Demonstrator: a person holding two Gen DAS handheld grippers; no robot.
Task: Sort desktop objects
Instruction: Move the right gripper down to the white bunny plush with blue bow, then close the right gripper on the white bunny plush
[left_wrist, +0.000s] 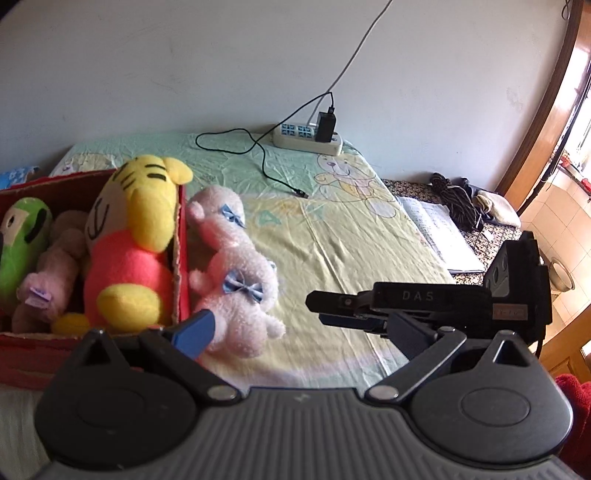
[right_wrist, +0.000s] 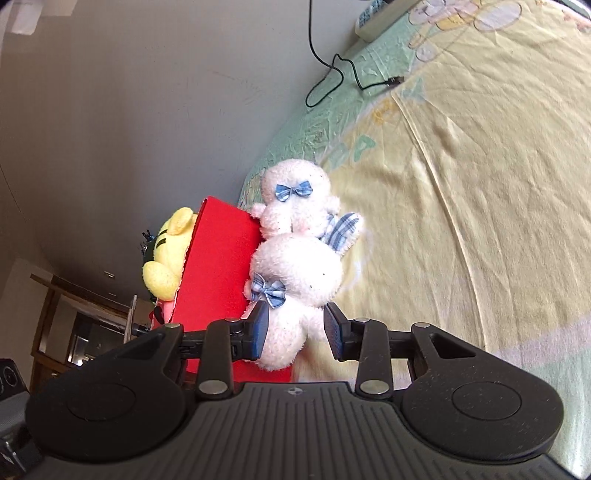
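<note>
Across the bed lies a pale yellow-and-green sheet printed with cartoon bears, pushed up against a plain grey-white wall. At the far edge, by the wall, a white power strip holds a black charger, and a thin black cable loops from it onto the sheet. To the right of the bed a patterned surface carries a folded paper and some dark striped cloth, and beyond that a wooden door frame opens onto a bright tiled floor.

A red cardboard box sits at the left of the sheet, already holding a yellow tiger plush in pink, a green plush and a pale purple one. The pink plush with blue bows lies on the sheet just outside the box, pressed against its right wall. Its long axis runs along that wall — head toward the room wall, legs toward the cameras.

In the right wrist view, the right gripper straddles the legs of the plush: the left finger's blue pad touches the fur, the other finger stands just clear, so the jaws are parted and not clamped. The left gripper hangs near the same toy with its jaws wide apart and nothing between them — one blue pad sits in front of the plush's lower body.
</note>
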